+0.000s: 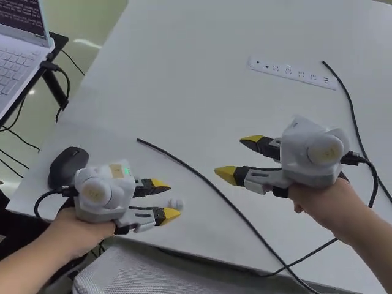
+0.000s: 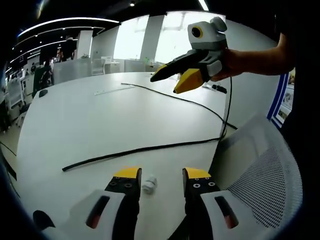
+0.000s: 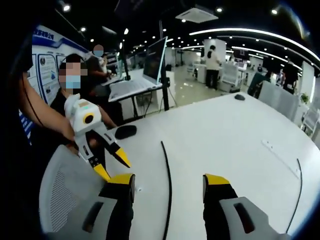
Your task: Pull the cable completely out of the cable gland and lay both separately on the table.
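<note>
While the left claw [image 1: 168, 199] and right claw [image 1: 233, 157] hang spread and empty, the black cable [image 1: 208, 184] lies diagonally on the worktop [image 1: 202, 92] between them, its far end pointing away-left. The white cable gland [image 1: 176, 203] sits apart from it, at the left claw's tips.

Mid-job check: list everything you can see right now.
table: 1, white, under everything
cable: 1, black, diagonal mid-table, apart from gland
gland: 1, white, on table by left tongs' tips
power strip: 1, white, far side
mouse: 1, black, left edge
laptop: 1, silver, on stand beyond left edge
chair: 1, grey mesh, near edge
left tongs: 1, white, yellow tips, open
right tongs: 1, white, yellow tips, open
</note>
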A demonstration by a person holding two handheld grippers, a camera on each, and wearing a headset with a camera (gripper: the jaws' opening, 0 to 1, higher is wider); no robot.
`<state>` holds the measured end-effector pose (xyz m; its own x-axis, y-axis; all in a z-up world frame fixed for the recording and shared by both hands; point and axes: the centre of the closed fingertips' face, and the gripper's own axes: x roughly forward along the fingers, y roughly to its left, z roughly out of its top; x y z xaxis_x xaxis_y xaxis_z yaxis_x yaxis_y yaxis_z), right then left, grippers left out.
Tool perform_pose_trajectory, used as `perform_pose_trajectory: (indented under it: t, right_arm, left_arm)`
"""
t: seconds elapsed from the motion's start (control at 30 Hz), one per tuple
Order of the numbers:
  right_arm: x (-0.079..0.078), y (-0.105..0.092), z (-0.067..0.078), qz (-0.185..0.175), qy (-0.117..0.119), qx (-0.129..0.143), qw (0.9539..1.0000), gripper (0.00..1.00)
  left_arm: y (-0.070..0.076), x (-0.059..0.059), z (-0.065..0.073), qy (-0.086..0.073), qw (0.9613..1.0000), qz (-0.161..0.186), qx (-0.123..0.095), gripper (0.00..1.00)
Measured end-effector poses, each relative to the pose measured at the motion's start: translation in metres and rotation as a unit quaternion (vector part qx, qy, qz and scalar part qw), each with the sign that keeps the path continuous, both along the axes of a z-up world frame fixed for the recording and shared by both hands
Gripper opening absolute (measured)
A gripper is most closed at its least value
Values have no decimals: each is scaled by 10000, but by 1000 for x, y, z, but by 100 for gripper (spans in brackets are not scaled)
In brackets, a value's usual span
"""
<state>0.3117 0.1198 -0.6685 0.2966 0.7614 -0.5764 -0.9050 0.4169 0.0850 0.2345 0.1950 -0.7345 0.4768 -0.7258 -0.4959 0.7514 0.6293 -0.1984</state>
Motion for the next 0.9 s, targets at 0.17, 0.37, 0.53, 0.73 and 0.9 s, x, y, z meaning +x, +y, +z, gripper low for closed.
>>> perform_pose_trajectory:
  t: [0.17, 0.37, 0.53, 0.73, 0.9]
  right_arm:
    - [-12, -21, 7, -218, 146, 274, 9993, 58]
    - [-29, -43, 17, -513, 215, 624, 9965, 61]
    - [-40, -60, 22, -778, 212, 927, 9924, 67]
    - [-52, -96, 10, -1052, 229, 793, 9910, 68]
    - [-63, -124, -3, -1346, 270, 750, 9877, 72]
  left_arm:
    - [0, 0, 16, 14, 9997, 168, -150, 37]
    - [5, -2, 33, 27, 9990, 392, -204, 40]
    - [6, -6, 42, 18, 9983, 485, -308, 45]
    - [6, -11, 55, -102, 9972, 603, -426, 54]
    - [9, -17, 54, -82, 9973, 650, -326, 59]
